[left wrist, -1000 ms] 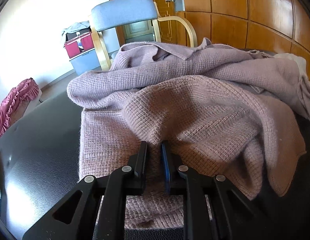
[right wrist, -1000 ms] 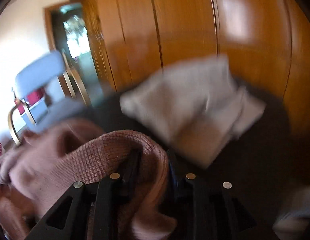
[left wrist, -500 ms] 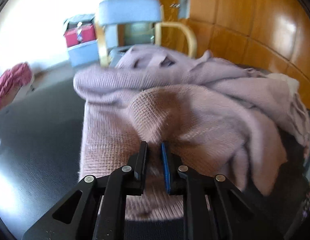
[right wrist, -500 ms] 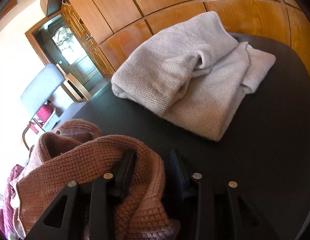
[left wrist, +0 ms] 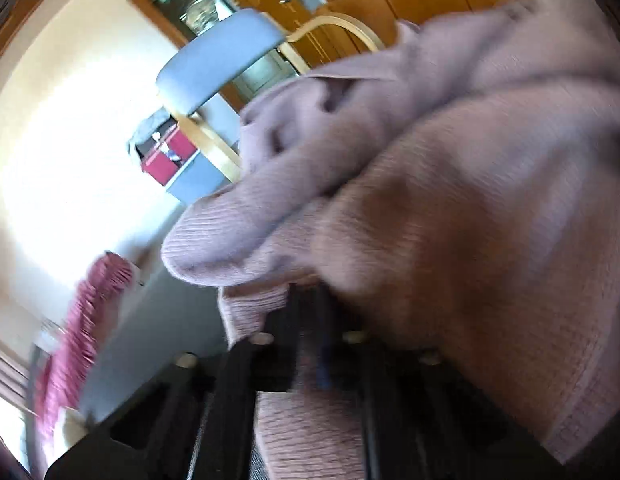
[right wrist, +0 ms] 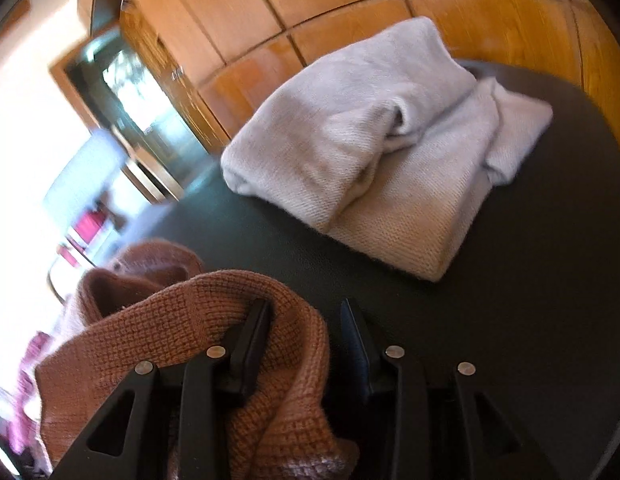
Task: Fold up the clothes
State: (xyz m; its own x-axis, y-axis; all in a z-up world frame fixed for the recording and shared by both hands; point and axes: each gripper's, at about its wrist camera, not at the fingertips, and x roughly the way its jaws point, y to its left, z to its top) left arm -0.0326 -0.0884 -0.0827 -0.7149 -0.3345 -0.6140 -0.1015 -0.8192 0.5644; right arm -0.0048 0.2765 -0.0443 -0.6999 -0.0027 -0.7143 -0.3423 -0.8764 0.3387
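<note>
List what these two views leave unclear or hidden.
- Left wrist view: motion blur smears the pink sweater; the left hand-held gripper tips are buried in its knit.
- Left wrist view: the table is hidden behind the sweater.
- Right wrist view: the brown knit runs off the bottom edge.
- Right wrist view: the grey sweater hides its own underside.

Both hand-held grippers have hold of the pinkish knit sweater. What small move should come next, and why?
Probably carry the pink sweater a little further over and lay it down on bare table. The left hand-held gripper is shut on it and lifted, tilting the blurred view. The right hand-held gripper has knit draped between its parted fingers. The grey sweater already lies folded, so keep clear of it.
</note>
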